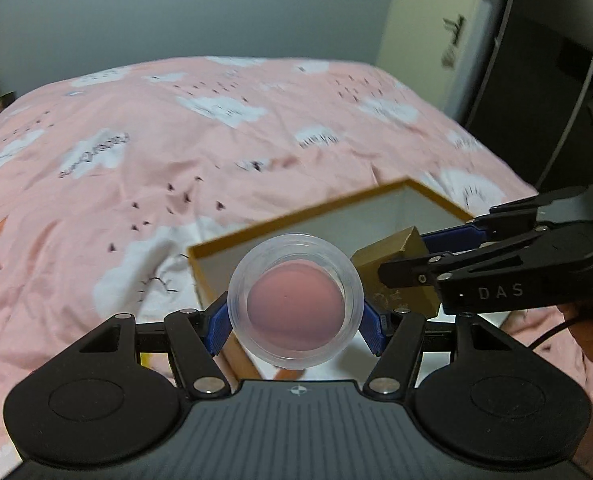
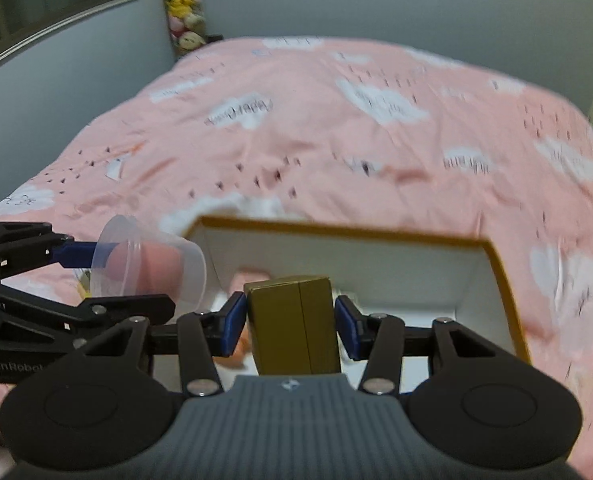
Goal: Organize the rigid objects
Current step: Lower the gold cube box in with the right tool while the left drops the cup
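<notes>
Clear glossy plastic cup [image 1: 295, 300], matt gold cardboard box [image 2: 294, 324], cloth bedspread [image 1: 176, 140].

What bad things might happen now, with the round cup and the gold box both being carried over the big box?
1. The clear cup is round and smooth, held only at its sides by the left hand-held gripper, so it might slip out.
2. The right hand-held gripper with the gold box sits very close to the left one; they could bump.
3. Both hang near the big box's rim; a drop might miss and land on the pink blanket.
</notes>
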